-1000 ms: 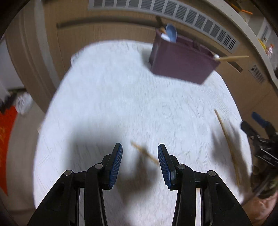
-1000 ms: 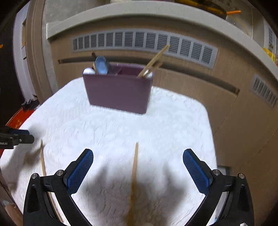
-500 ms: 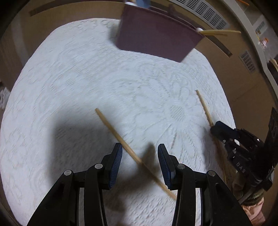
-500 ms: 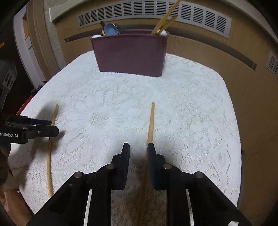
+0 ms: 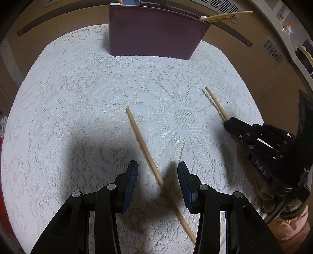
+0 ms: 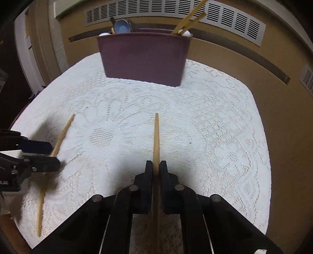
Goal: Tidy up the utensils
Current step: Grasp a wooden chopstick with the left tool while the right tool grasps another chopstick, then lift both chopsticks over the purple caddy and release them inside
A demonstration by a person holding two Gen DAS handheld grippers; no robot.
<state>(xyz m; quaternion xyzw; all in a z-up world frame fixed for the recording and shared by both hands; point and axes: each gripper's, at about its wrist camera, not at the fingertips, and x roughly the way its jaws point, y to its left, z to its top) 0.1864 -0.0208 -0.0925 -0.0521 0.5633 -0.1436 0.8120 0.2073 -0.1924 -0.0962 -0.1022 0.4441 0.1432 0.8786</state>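
Note:
Two wooden chopsticks lie on the white lace cloth [image 5: 78,97]. One chopstick [image 5: 140,140] runs diagonally between the fingers of my left gripper [image 5: 157,164], which is open; the blue pads stand apart from the stick on both sides. My right gripper [image 6: 156,163] is shut on the other chopstick [image 6: 156,132], whose far end points toward the purple utensil holder [image 6: 144,58]. In the left wrist view the right gripper [image 5: 228,122] sits at the right with its chopstick [image 5: 215,102] sticking out. In the right wrist view the left gripper [image 6: 55,156] straddles its chopstick [image 6: 62,134].
The purple holder [image 5: 156,35] stands at the table's far edge, with chopsticks [image 6: 187,21] in its right end and a blue spoon [image 6: 122,27] in its left. Behind it is a wooden wall with vent grilles [image 6: 176,17]. A person's sleeve [image 5: 289,230] shows at right.
My right gripper went from wide open to shut on its chopstick while sinking toward the cloth. My left gripper moved over the other chopstick, which now lies between its fingers.

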